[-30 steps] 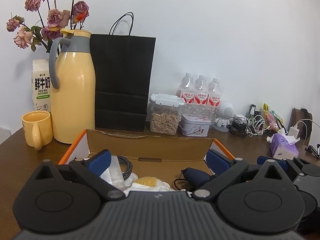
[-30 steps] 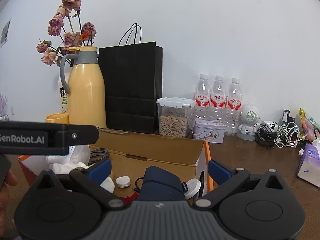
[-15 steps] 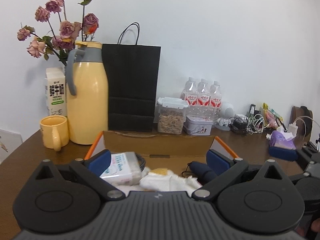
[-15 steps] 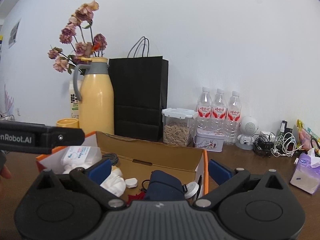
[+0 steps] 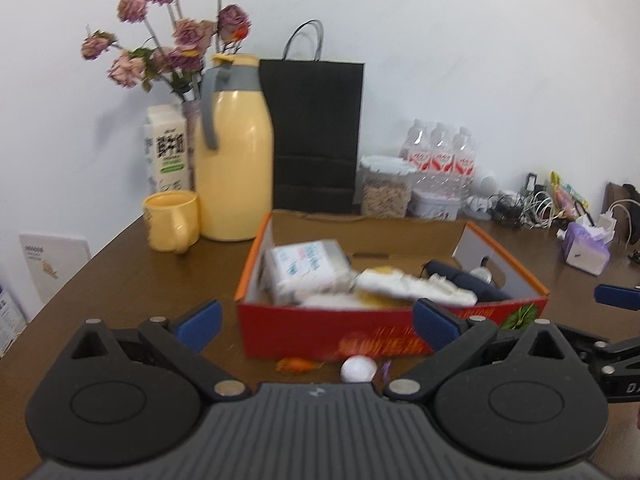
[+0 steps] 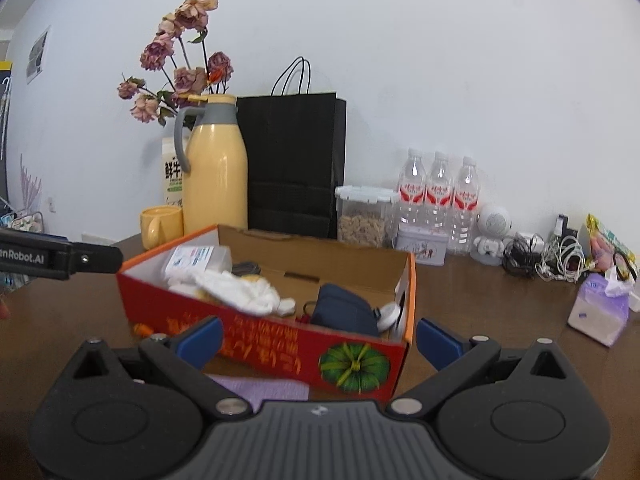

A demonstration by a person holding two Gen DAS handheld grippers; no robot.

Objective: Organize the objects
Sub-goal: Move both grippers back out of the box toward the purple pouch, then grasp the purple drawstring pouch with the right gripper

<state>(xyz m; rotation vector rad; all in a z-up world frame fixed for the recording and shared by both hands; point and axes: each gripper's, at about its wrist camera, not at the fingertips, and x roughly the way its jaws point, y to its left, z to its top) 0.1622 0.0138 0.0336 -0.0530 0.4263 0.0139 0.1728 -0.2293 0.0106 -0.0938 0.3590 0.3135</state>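
Note:
A red and orange cardboard box (image 5: 360, 338) (image 6: 280, 344) sits on the brown table. It holds a white tissue pack (image 5: 308, 268) (image 6: 198, 258), white cloth (image 5: 416, 284) (image 6: 236, 286) and a dark blue pouch (image 5: 468, 280) (image 6: 344, 310). My left gripper (image 5: 316, 324) is open and empty, in front of the box. My right gripper (image 6: 318, 336) is open and empty, also in front of the box. A white ball (image 5: 359, 368), a small orange thing (image 5: 298, 365) and a purple cloth (image 6: 264, 390) lie on the table before the box.
Behind the box stand a yellow jug (image 5: 236, 152), yellow mug (image 5: 172, 220), milk carton (image 5: 166, 148), dried flowers (image 5: 176, 36), black paper bag (image 5: 316, 132), a cereal jar (image 5: 386, 190), water bottles (image 5: 440, 156) and cables (image 6: 556, 256). A purple tissue pack (image 6: 600, 312) lies right.
Both grippers have pulled back and up from over the box; the box's red front wall and the things on the table before it have come into view.

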